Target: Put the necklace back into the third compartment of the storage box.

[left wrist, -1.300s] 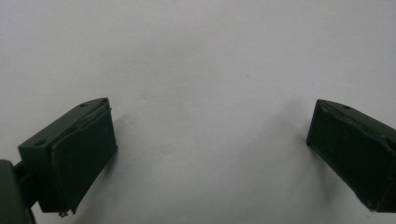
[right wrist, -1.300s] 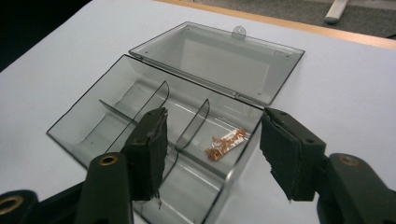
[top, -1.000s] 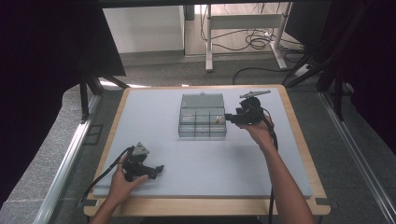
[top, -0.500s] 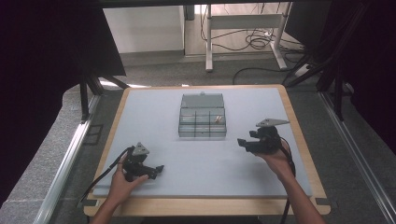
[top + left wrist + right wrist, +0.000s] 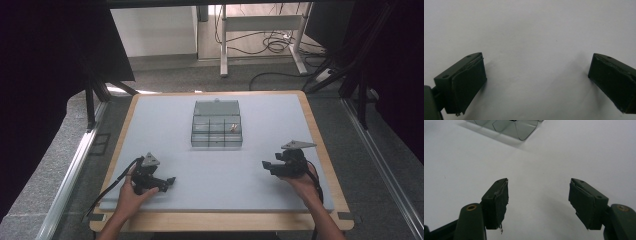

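A: Start at the near edge. What sits on the worktop (image 5: 260, 115) closest to the person?

B: Both hands. The left hand (image 5: 129, 199) holds the left tongs (image 5: 170, 182) near the front left corner, well short of the clear compartment box (image 5: 217, 126) and off to its left. In the left gripper view the two black jaws stand wide apart over bare pale surface, nothing between them.

A: And the other side?

B: The right hand (image 5: 300, 181) holds the right tongs (image 5: 267, 165) nearer than the box and to its right, grey three-cornered plate on top. In the right gripper view its jaws are likewise spread with nothing between them, and a corner of the box shows at the top of that view, well apart from the tips.

A: The box itself?

B: It stands beyond both tongs, about midway across the worktop, its lid raised behind it. One small pale orange object (image 5: 232, 128) lies in a right-hand compartment of the middle row; too small to tell what it is.

A: Farther still?

B: Floor, cables (image 5: 272, 45) and white table legs (image 5: 224, 42) beyond the box.
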